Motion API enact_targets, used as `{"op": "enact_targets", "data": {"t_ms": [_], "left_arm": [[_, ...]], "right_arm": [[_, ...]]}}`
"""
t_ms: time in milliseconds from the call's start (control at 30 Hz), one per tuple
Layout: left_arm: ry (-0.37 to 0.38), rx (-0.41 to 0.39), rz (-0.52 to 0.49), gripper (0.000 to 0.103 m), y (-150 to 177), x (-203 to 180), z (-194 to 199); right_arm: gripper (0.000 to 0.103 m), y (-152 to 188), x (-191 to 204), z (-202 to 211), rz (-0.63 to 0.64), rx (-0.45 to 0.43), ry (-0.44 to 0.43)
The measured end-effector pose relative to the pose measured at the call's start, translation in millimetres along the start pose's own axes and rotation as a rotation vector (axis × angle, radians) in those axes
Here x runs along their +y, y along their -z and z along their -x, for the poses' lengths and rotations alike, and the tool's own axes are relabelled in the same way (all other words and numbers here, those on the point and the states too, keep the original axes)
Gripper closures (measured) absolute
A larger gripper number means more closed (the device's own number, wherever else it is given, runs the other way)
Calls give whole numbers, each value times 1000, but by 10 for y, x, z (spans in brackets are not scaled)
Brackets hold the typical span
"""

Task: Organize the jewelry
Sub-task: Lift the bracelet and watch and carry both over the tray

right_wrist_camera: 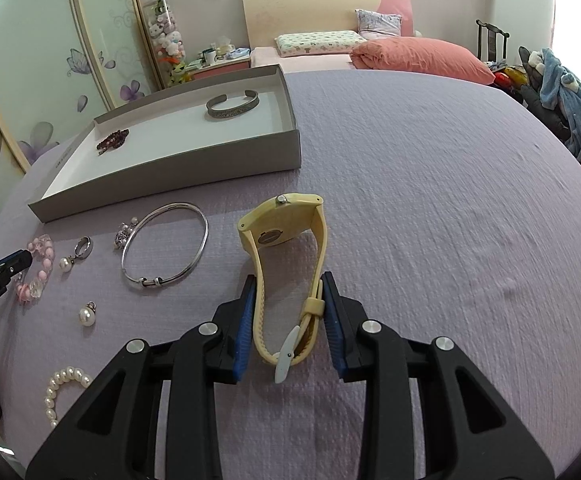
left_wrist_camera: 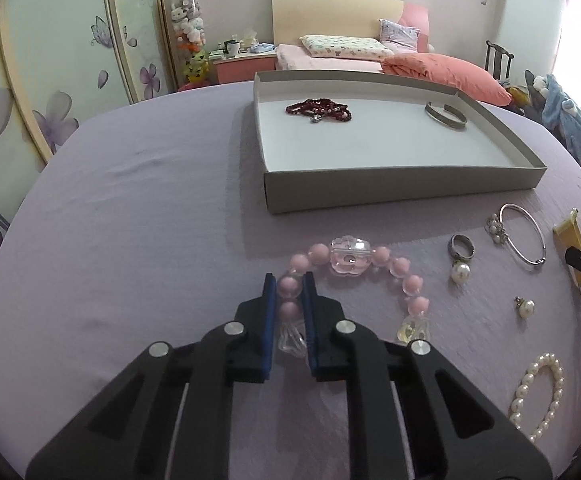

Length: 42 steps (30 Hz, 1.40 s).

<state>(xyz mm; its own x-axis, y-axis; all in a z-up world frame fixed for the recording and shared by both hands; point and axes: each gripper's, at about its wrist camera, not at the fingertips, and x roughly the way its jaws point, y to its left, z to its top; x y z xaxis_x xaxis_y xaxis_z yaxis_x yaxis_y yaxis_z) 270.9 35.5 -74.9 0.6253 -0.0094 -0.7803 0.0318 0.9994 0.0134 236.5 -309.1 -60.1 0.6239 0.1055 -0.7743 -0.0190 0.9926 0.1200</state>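
Note:
On the lilac cloth lies a pink bead bracelet (left_wrist_camera: 400, 266) with clear flower beads. My left gripper (left_wrist_camera: 289, 280) is shut on its left side, a pink bead pinched between the blue pads. My right gripper (right_wrist_camera: 289, 280) is shut on the strap loop of a yellow watch (right_wrist_camera: 282, 220), whose case rests on the cloth ahead of the fingers. Further back stands a grey cardboard tray (left_wrist_camera: 370, 190) holding a dark red bead strand (left_wrist_camera: 318, 109) and a metal cuff (left_wrist_camera: 446, 116). In the right wrist view the left gripper (right_wrist_camera: 18, 258) shows at the far left.
Loose on the cloth between the two grippers are a silver bangle (right_wrist_camera: 166, 244), a ring (right_wrist_camera: 83, 246), a pearl cluster piece (right_wrist_camera: 124, 234), two pearl earrings (right_wrist_camera: 87, 315) and a white pearl bracelet (right_wrist_camera: 60, 386). A bed with pillows stands behind, a wardrobe at left.

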Motion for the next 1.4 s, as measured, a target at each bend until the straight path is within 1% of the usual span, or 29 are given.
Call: {"op": "enact_targets", "data": {"t_ms": [133,233,400,467,567,700,933,1133,1400], "left_arm": [[5,-23,-6,90,-1,-20,54],[30,-49,6,90,-11,-16,134],[105,-148,27,90,-34,2,423],[129,-193,28,90,-34,-13,571],[156,-238,33,90,-33,-42,741],[188,-276,49,90,-8,-61,894],[228,-317,69,90,93,-82,1092],[255,-342,69,90,188,-130,1240],[277,-372,85,90,284,-147,1393]], "right_arm": [[70,-1,-1,0,0,0,0],[70,0,-2,3,-4,-2,0],[70,16,19,29,-15,-12,-36],[71,23,64,74,-4,-34,-44],[71,33,134,162,14,-71,-51],[71,47,226,301,40,-130,-62],[71,117,351,534,79,-215,-77],[71,154,401,627,84,-234,-96],[71,162,416,722,81,-264,-97]]}}
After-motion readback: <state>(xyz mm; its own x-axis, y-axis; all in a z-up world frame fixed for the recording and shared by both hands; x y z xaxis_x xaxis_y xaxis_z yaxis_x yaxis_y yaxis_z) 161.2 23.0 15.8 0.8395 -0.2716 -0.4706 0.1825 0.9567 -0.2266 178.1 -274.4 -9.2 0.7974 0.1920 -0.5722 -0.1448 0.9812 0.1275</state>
